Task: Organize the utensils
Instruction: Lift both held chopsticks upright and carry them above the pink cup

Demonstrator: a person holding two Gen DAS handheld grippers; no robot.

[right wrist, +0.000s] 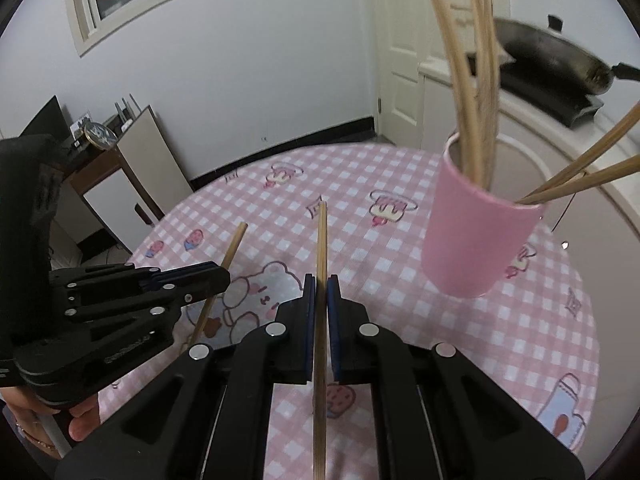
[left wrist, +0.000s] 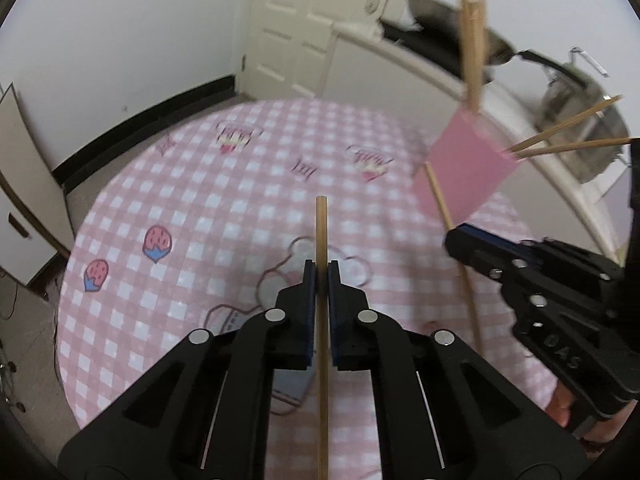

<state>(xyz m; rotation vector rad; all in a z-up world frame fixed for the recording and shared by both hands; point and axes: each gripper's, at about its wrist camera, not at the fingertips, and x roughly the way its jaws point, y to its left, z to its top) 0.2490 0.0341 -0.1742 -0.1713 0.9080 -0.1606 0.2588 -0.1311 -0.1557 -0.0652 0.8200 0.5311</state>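
My left gripper (left wrist: 321, 276) is shut on a wooden chopstick (left wrist: 321, 232) that points forward over the table. My right gripper (right wrist: 321, 286) is shut on another wooden chopstick (right wrist: 321, 240), also pointing forward. The pink cup (right wrist: 476, 236) stands on the table ahead and to the right of the right gripper, with several chopsticks (right wrist: 478, 80) sticking out of it. It shows in the left wrist view (left wrist: 468, 168) at the far right. The right gripper appears in the left wrist view (left wrist: 460, 242) with its chopstick (left wrist: 452, 236). The left gripper appears in the right wrist view (right wrist: 216, 276).
A round table with a pink checked cloth (right wrist: 400, 332) lies under both grippers. A white counter (right wrist: 520, 128) behind the cup carries a black stove with a wok (right wrist: 556, 60). A door (left wrist: 296, 32) and a side cabinet (right wrist: 120, 184) stand beyond the table.
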